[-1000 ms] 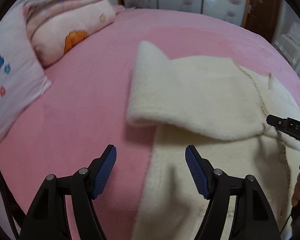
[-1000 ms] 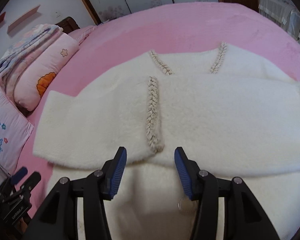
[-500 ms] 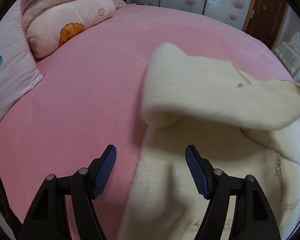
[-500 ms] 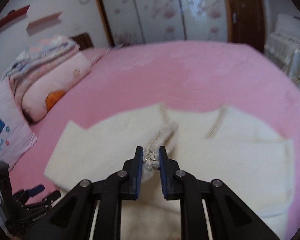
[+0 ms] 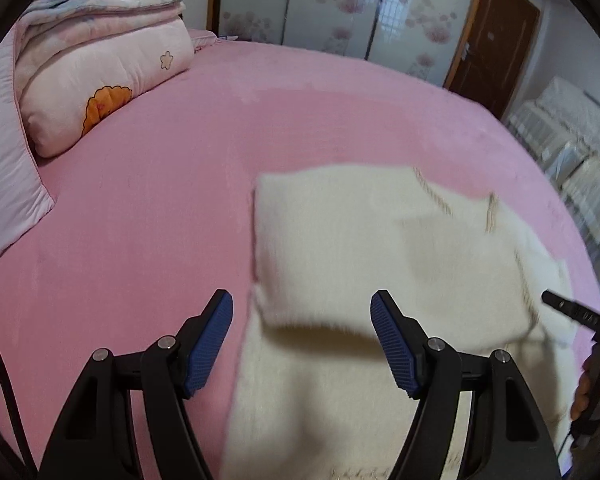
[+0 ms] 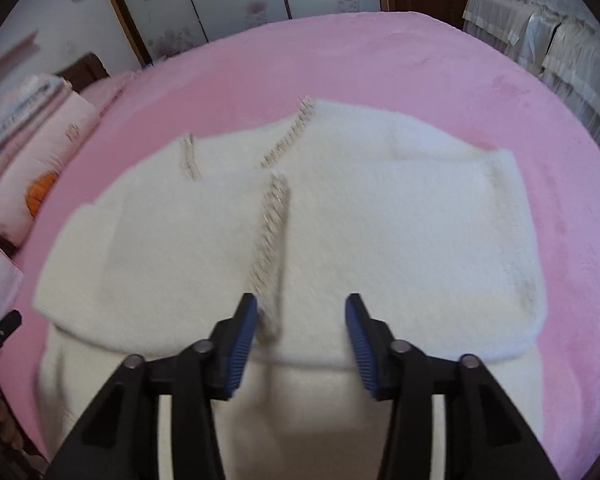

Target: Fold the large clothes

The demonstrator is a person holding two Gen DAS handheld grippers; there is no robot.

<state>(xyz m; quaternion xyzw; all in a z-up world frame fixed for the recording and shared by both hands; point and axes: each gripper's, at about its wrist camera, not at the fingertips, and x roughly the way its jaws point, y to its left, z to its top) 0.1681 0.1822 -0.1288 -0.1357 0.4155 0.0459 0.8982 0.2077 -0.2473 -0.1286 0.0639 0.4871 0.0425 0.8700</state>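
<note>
Lying folded, fluffy cream cardigan

We find no readable text, label, brand or number in either view. The other gripper, at 3 o'clock in the left view, carries pale marks on its black finger; they are too blurred for us to read. The pillow at 10 o'clock bears an orange flower motif and a small flower outline, no lettering. The wardrobe doors at 12 o'clock show pink blossom prints only.
</note>
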